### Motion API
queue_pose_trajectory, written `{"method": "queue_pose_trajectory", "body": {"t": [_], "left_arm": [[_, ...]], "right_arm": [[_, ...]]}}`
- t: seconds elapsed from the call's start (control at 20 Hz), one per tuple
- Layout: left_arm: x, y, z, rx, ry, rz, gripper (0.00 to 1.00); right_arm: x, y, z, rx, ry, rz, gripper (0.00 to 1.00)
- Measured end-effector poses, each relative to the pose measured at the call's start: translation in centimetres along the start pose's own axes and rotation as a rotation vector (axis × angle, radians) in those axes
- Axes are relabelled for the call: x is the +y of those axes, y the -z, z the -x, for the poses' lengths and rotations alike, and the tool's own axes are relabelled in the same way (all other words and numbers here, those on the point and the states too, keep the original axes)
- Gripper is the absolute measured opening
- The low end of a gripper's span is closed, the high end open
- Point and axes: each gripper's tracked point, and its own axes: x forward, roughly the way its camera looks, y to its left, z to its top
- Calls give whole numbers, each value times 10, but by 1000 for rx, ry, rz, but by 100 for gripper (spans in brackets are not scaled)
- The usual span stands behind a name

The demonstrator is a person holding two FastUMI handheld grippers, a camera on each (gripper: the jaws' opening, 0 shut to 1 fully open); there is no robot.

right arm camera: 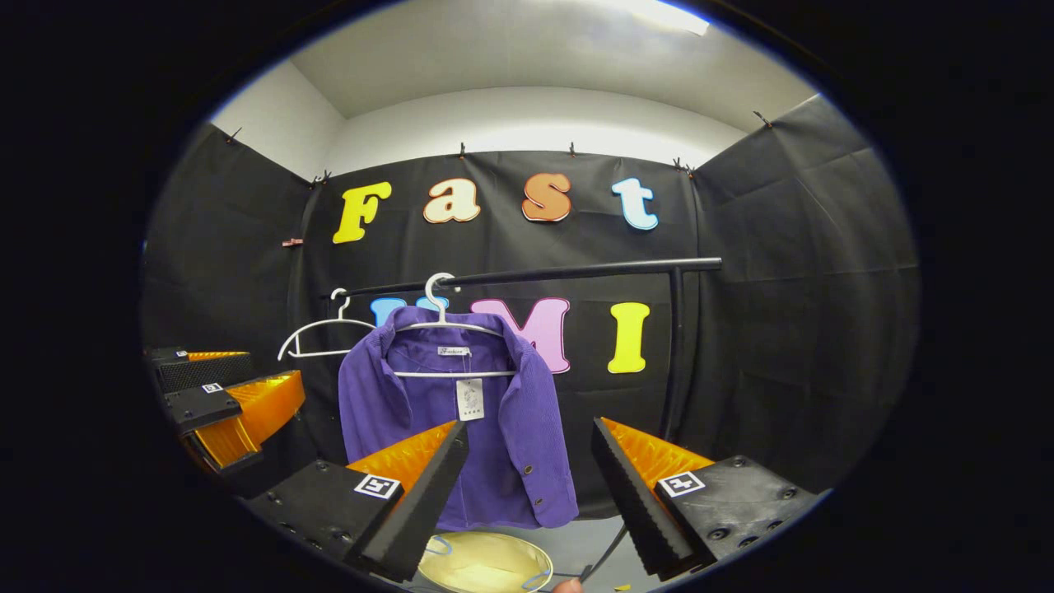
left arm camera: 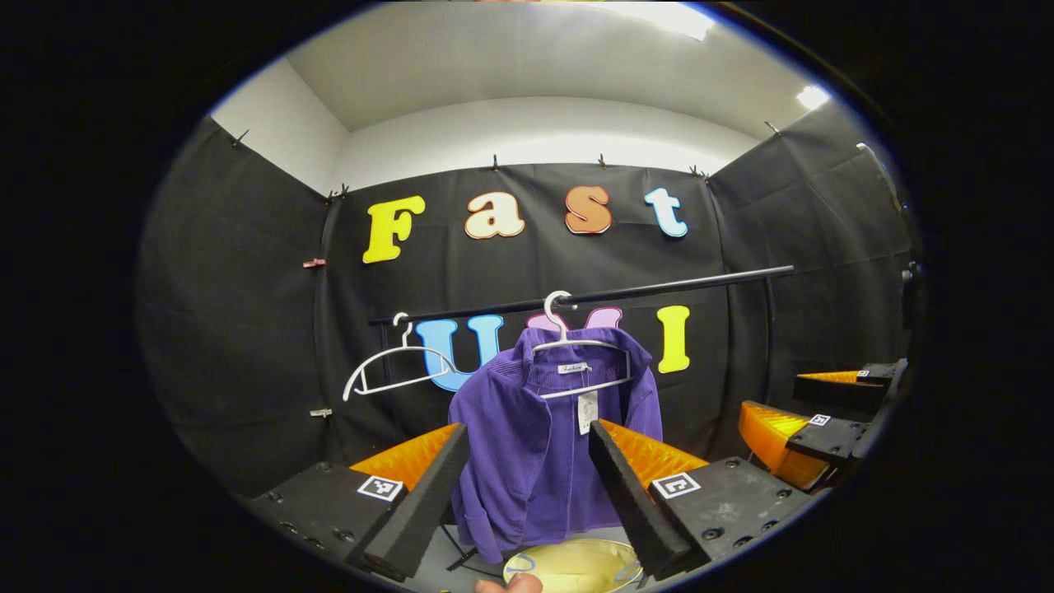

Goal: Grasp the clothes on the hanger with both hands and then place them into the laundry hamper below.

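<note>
Purple jacket hangs on a white hanger from the dark rail, facing the person, with a paper tag dangling from the collar. It looks like a soft corduroy or ribbed cloth, light and limp, so I judge it will sag and fold as soon as it leaves the hanger instead of keeping any shape; it should not be slippery or fragile, though the buttons down the front could snag. Sensible places to take hold seem to be the two shoulders or the upper front edges, one per side, so that the cloth can be lifted off the hanger's arms without dragging the hook along the rail. A second white hanger hangs bare on the rail, to the left of the jacket. Directly below the jacket, near the bottom of the scene, stands the hamper, a round yellowish tub whose inside looks bare, though little of it is visible. Both tools are well short of the cloth: the left gripper has its fingers spread wide with the jacket framed between them, and the right gripper is likewise spread, holding nothing, with the jacket ahead and slightly left. In the right gripper view the jacket and hamper show the same arrangement.
</note>
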Motion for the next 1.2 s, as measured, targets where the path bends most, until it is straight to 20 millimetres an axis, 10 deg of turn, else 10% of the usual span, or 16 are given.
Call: {"method": "queue_pose_trajectory", "body": {"t": [0.5,0.95,1.2], "left_arm": [[-20,24,-111,31,-23,-3,94],[5,60,-205,76,-182,-61,94],[8,76,-230,116,-191,-82,69]], "right_arm": [[-10,16,-29,30,6,8,98],[-31,36,-41,75,40,36,98],[-26,43,-58,82,33,39,98]]}}
